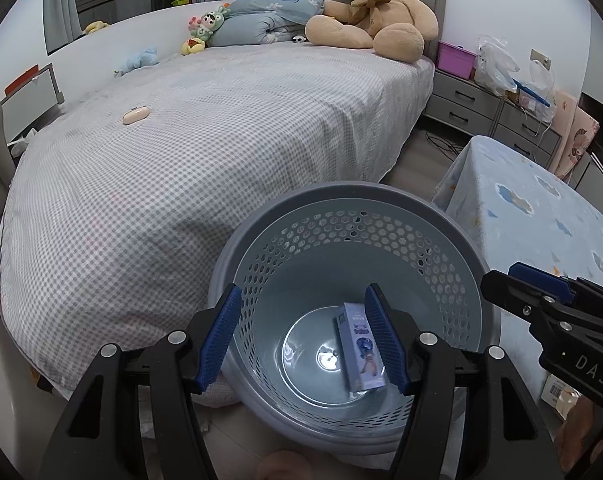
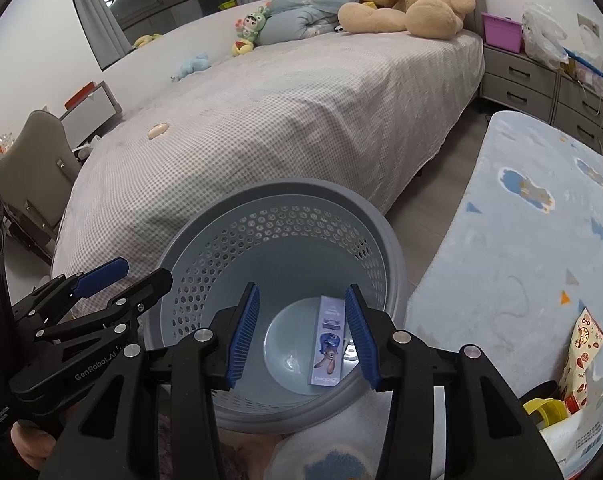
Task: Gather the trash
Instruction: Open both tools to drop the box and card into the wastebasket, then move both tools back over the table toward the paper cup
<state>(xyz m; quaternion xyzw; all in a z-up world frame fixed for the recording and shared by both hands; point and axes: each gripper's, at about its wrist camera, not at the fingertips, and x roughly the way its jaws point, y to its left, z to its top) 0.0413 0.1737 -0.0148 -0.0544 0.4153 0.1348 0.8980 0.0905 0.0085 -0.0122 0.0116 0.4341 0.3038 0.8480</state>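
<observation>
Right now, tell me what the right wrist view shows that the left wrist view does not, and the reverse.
Only the right wrist view shows the patterned snack bag and yellow item at the blue rug's near edge. Only the left wrist view shows a barcoded package under the right gripper. Both show the grey basket holding one small box, the bed, the teddy bear, and both grippers open above the basket.

Left wrist view: looks steeply down, close over the gray perforated bin, bed beyond.
Right wrist view: same downward aim, just right of it.
Shared: bin, bed, teddy bear.
</observation>
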